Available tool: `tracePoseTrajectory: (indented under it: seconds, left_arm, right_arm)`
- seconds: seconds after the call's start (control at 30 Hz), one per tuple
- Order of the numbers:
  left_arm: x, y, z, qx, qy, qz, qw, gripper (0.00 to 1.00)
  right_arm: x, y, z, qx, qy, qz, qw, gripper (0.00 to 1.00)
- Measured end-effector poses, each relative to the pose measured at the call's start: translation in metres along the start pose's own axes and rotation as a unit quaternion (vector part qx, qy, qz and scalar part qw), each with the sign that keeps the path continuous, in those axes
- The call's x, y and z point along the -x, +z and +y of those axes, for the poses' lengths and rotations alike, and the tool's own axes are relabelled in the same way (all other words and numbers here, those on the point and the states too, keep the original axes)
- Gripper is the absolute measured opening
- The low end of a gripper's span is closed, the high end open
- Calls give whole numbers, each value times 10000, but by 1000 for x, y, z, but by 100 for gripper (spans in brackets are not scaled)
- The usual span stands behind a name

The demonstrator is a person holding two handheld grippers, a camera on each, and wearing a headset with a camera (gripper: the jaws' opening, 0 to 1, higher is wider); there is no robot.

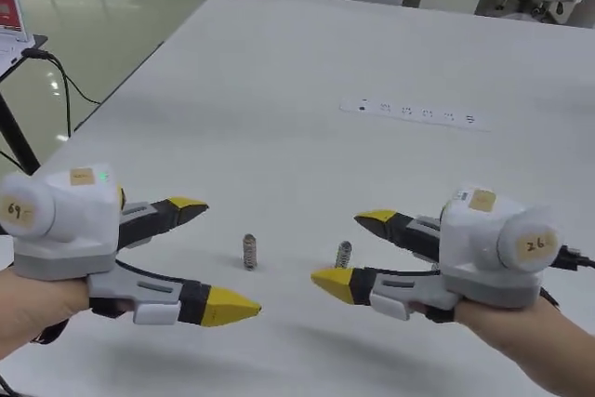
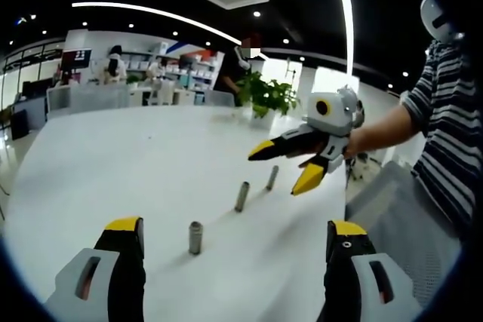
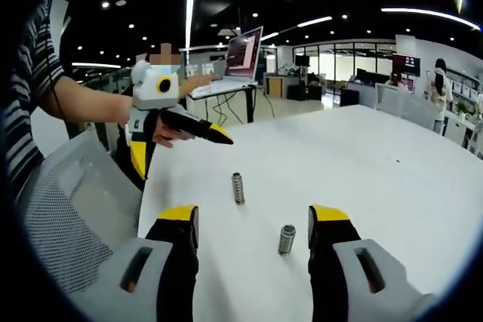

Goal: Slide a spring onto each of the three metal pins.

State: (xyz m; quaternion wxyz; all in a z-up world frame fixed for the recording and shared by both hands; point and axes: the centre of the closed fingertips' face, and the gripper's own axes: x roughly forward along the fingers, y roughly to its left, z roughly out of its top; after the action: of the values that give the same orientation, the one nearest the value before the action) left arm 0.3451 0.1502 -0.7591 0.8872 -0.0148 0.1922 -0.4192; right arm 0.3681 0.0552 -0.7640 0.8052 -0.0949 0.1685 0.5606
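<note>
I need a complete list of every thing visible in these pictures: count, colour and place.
table: one, white, under everything.
metal pieces: three, grey, upright in a row on the table between the tongs; spring or pin, too small to tell.
socket strip: one, white, flat on the table's far part.
laptop: one, open, reddish screen, on a side desk.
cable: one, black, beside the table's left edge.
left tongs: one, white with yellow tips, open, at the table's near side.
right tongs: one, same colours, open, facing the left tongs.
left hand and right hand: two, each holding its tongs.
</note>
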Motion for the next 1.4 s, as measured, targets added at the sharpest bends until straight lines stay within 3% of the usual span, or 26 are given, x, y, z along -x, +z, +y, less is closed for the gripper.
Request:
tracePoseTrajectory:
  seconds: [0.33,0.53,0.67,1.0,1.2,1.4]
  left_arm:
    - [-5,3,-9,-127,-99,-33,9999,98]
    - [-5,1,-12,-164,-119,6,9998,98]
    - [-2,1,-11,-131,-57,-41,9999,98]
    - [5,3,-10,-168,99,-231,9995,98]
    - [7,1,-12,-194,109,-218,9995,98]
    - [9,0,-13,-222,104,-188,9995,98]
  right_arm:
    - [32,-8,-3,-163,-203,-296,9992,74]
    - [48,-26,-9,-6,-433,-155,9989,89]
    - [59,-32,-15,-216,-598,-240,9977,95]
    - [85,-49,-21,-472,-802,-291,9952,99]
    - [97,-55,-31,-666,-1006,-307,9922,99]
    - [100,-55,-33,-654,-1034,-316,9920,99]
